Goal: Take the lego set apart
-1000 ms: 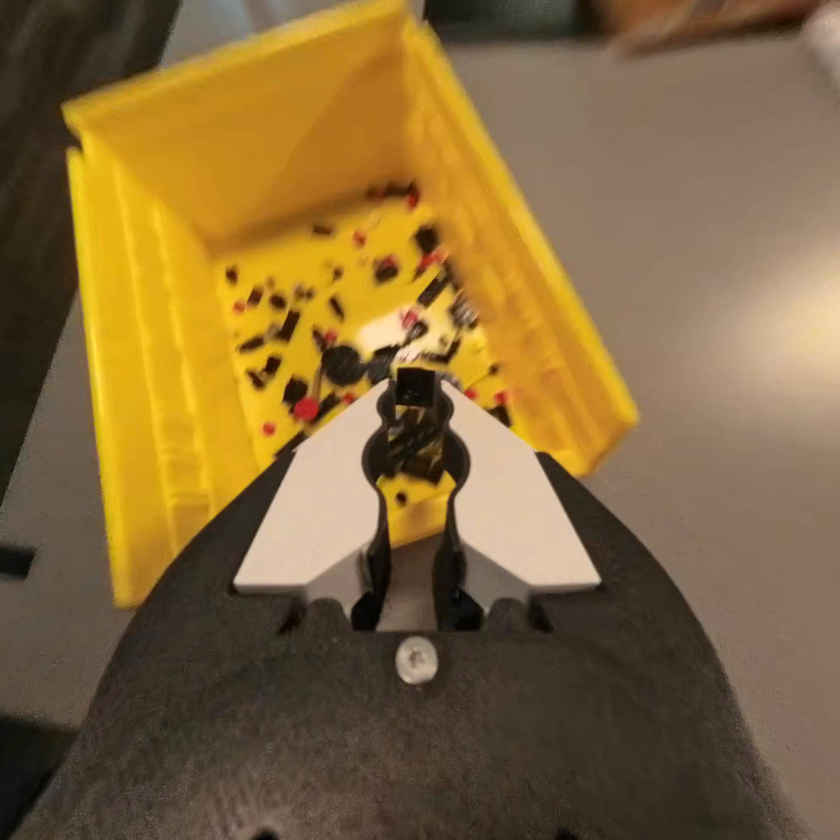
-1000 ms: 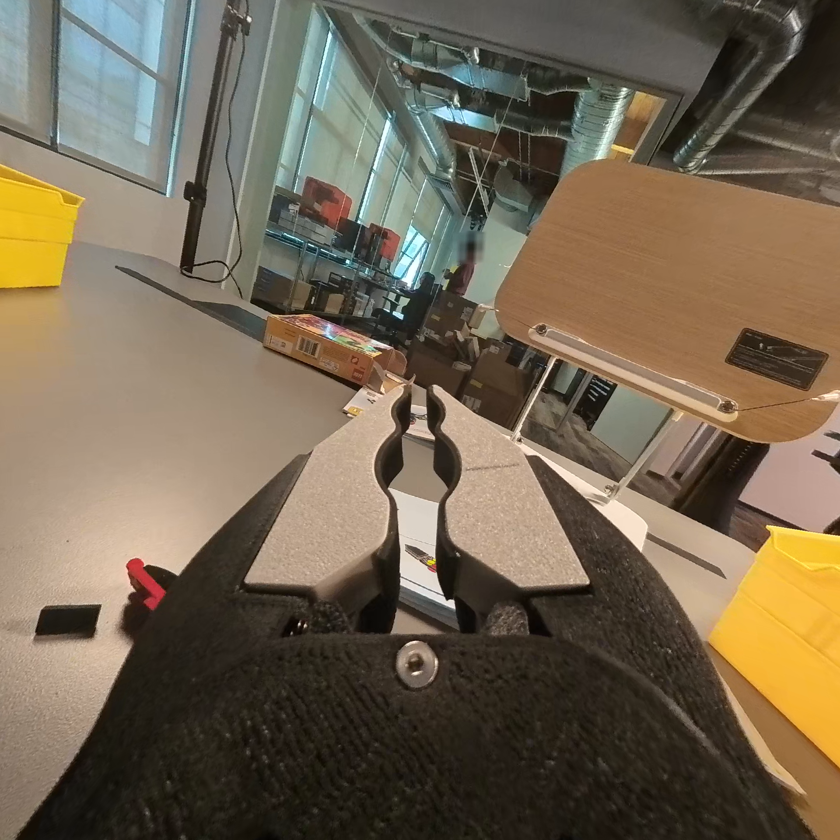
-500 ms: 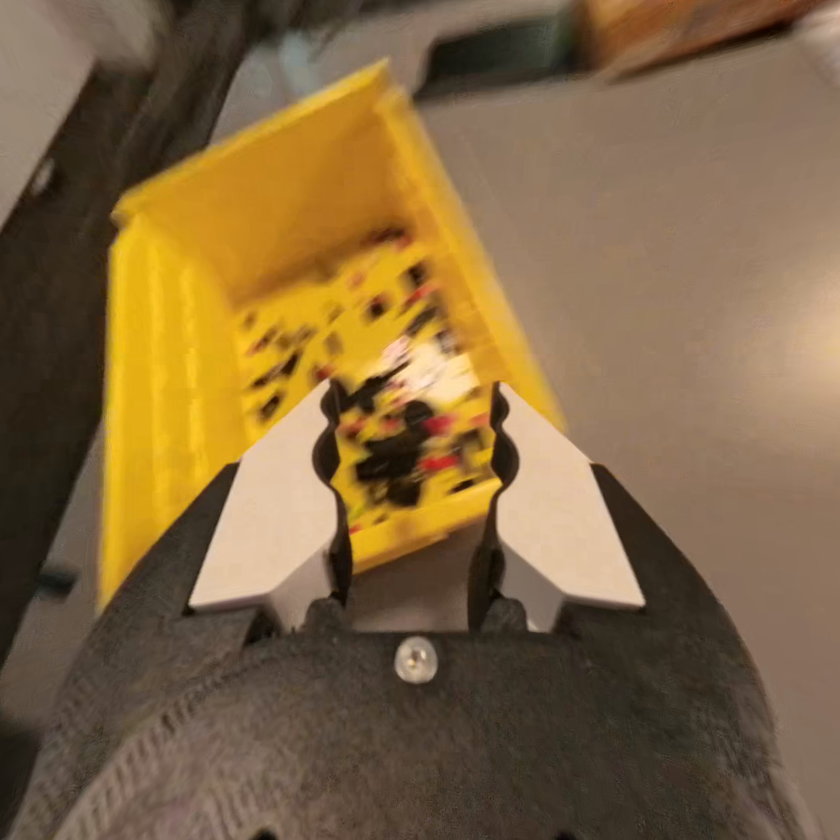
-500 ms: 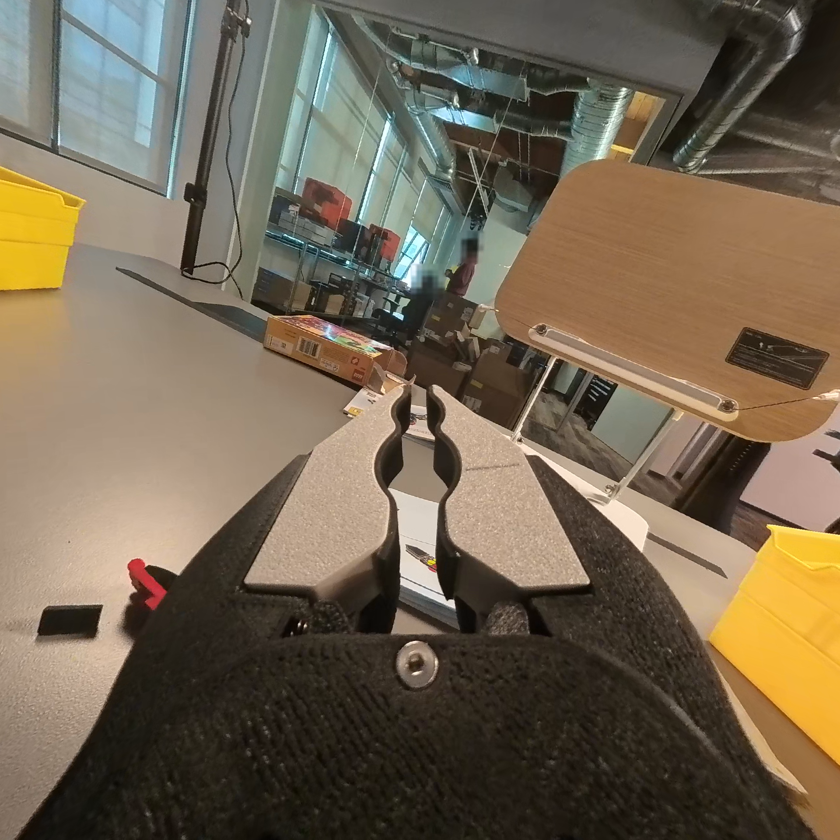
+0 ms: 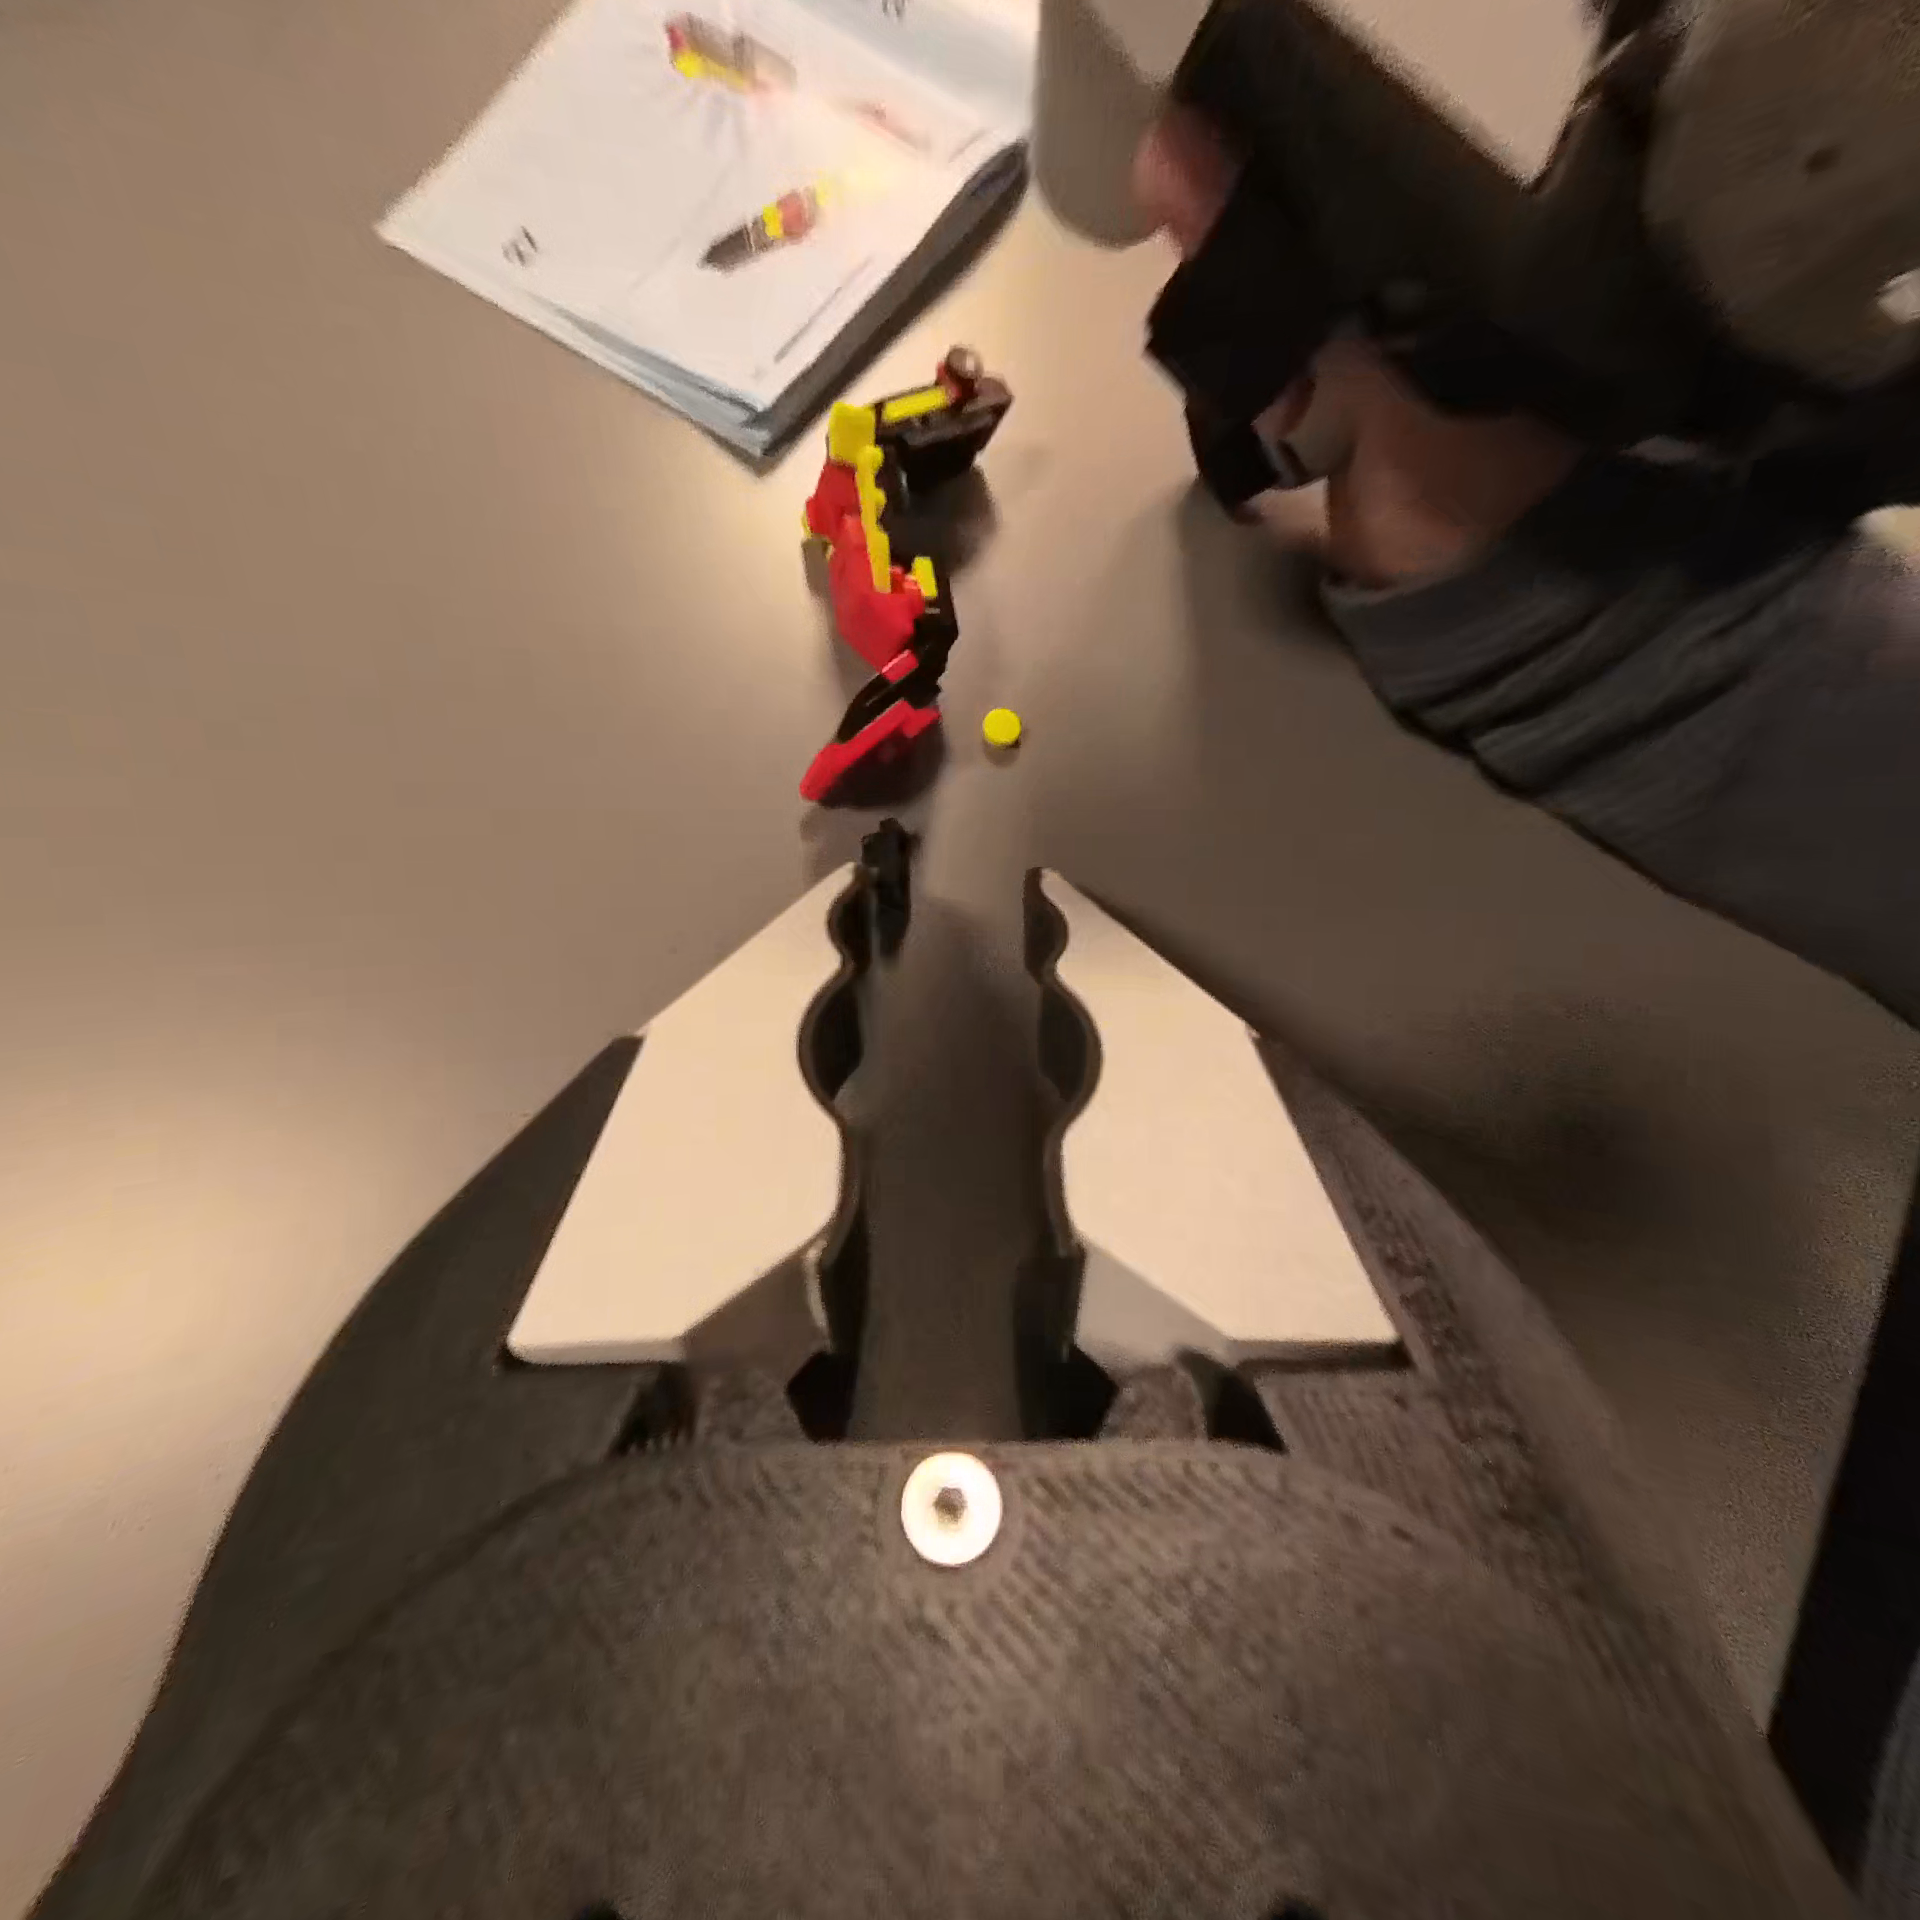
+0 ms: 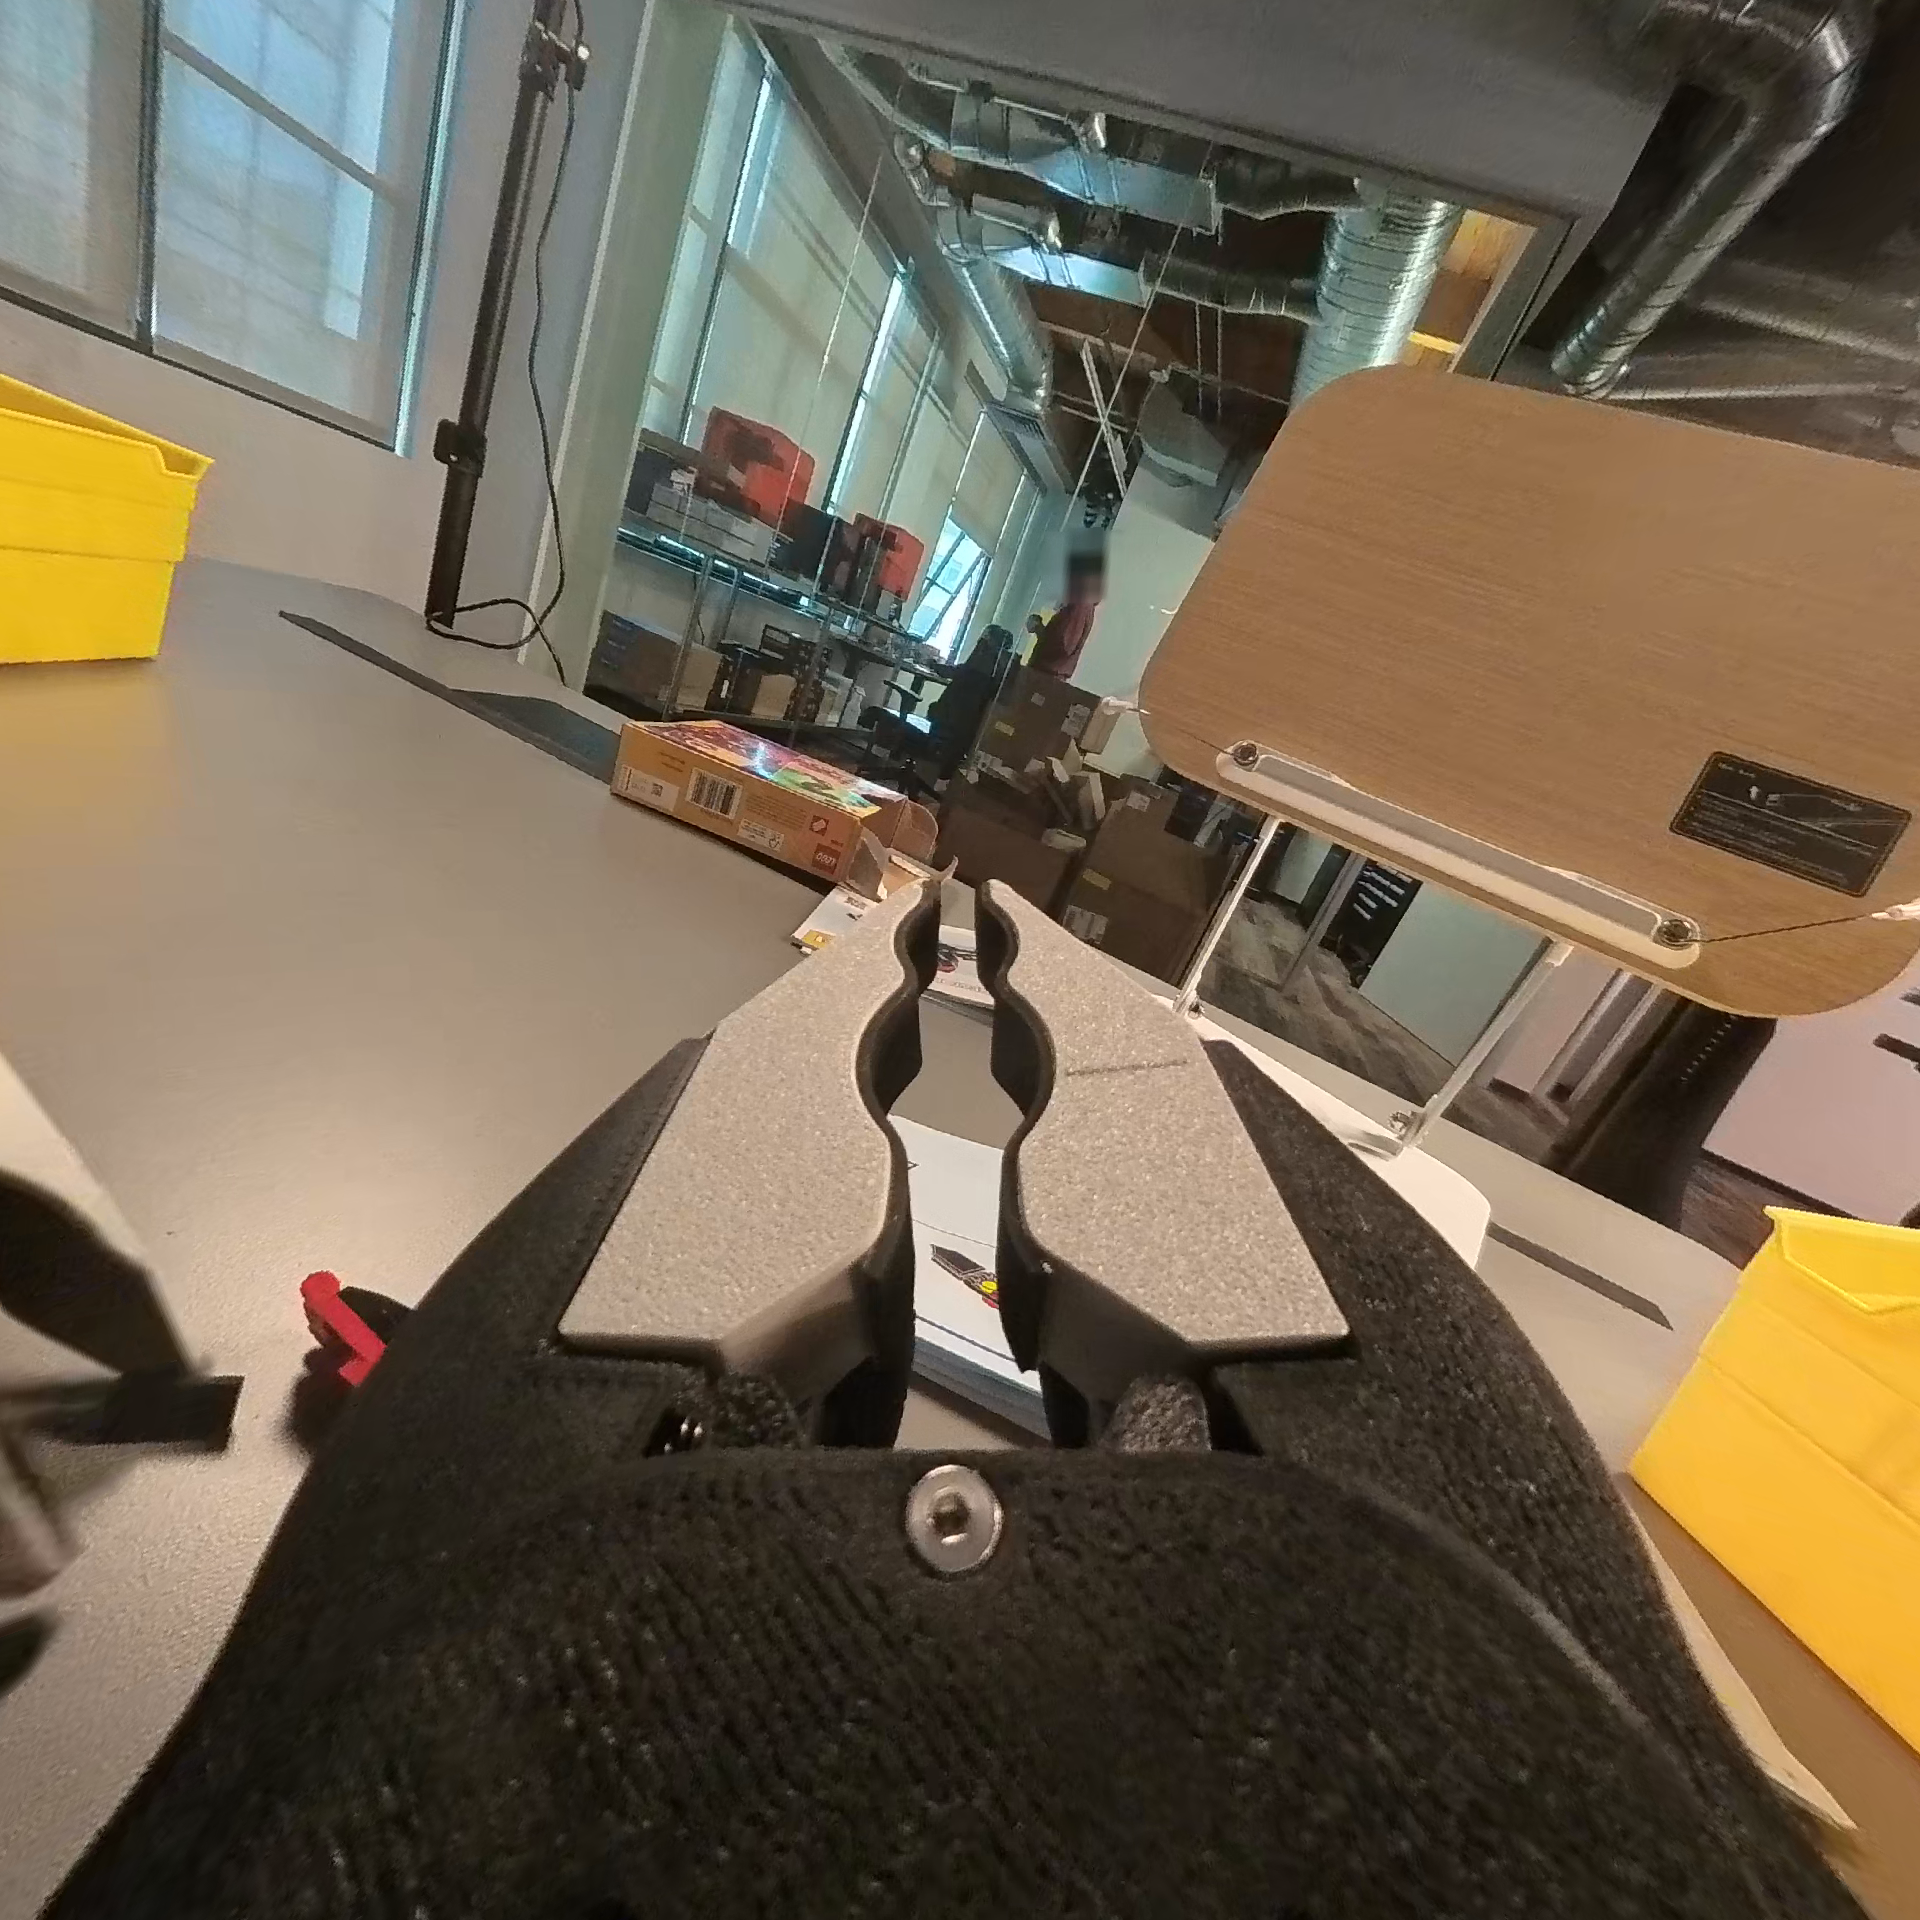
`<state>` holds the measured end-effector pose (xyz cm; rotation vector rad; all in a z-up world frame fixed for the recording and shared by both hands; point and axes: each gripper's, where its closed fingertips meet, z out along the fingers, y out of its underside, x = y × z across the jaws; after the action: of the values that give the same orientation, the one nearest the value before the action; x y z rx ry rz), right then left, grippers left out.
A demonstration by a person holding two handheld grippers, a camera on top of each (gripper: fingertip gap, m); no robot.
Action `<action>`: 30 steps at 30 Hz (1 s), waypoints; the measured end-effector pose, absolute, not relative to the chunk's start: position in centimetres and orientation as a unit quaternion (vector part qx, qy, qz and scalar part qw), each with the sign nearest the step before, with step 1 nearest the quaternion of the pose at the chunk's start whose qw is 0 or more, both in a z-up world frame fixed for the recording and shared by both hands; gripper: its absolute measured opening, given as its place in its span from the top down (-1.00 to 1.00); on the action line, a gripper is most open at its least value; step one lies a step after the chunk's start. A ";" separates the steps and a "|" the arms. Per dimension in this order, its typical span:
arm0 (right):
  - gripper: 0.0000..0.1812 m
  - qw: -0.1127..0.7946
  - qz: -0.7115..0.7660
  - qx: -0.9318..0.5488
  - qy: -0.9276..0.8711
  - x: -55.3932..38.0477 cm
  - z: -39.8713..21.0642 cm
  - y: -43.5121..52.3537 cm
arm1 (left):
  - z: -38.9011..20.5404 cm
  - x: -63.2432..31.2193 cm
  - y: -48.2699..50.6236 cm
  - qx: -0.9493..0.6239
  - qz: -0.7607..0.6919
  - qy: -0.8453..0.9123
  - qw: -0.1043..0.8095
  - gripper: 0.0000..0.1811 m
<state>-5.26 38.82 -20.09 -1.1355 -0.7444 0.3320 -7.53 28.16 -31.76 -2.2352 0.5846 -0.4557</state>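
In the left wrist view a partly built lego model (image 5: pixel 883 582) of red, yellow and black pieces lies on the grey table. A small yellow round piece (image 5: pixel 1001 725) lies loose to its right. A small black piece (image 5: pixel 888 862) lies just past my left fingertip. My left gripper (image 5: pixel 943 883) is open and empty, a short way before the model. My right gripper (image 6: pixel 958 904) is almost shut with a thin gap and holds nothing. It also shows blurred in the left wrist view (image 5: pixel 1351 312), held by a hand right of the model. A red piece (image 6: pixel 338 1340) and a flat black piece (image 6: pixel 182 1408) lie at its left.
An open instruction booklet (image 5: pixel 727 208) lies behind the model. Yellow bins stand at the far left (image 6: pixel 83 561) and near right (image 6: pixel 1787 1455). A lego box (image 6: pixel 748 800) lies farther back. A tilted wooden board on a stand (image 6: pixel 1538 675) rises at the right. Across from one pair of fingers to the other is roughly 15 cm. My left gripper is the nearer one to the small yellow round piece (image 5: pixel 1001 725): about 4 cm, against 15 cm.
My left gripper was shut on a small black piece over the yellow bin, opened, and swung away to the table before the lego model. The right gripper has stayed still.
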 end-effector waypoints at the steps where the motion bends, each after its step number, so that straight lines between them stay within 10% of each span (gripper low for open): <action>1: 0.96 0.766 0.153 -0.523 -0.343 -5.3 -20.1 38.8 | -32.0 -7.5 28.6 -0.878 -0.173 0.226 0.384 0.75; 6: 0.96 0.765 0.154 -0.523 -0.343 -5.3 -20.1 38.9 | -32.2 -8.2 29.4 -0.887 -0.135 0.221 0.383 0.91; 15: 0.96 0.764 0.154 -0.523 -0.345 -5.3 -20.1 38.9 | -32.2 -7.2 29.5 -0.872 -0.132 0.275 0.384 0.60; 21: 0.96 0.763 0.157 -0.522 -0.346 -5.4 -20.1 38.8 | -32.2 -7.1 28.8 -0.869 -0.135 0.322 0.349 0.96; 30: 0.96 0.764 0.157 -0.523 -0.345 -5.4 -20.1 38.9 | -19.9 -25.2 25.1 -0.824 0.104 0.087 0.550 0.96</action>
<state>-5.36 38.88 -20.13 -1.1366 -0.7491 0.3420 -25.19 25.08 -19.92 -1.9506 0.2061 0.2457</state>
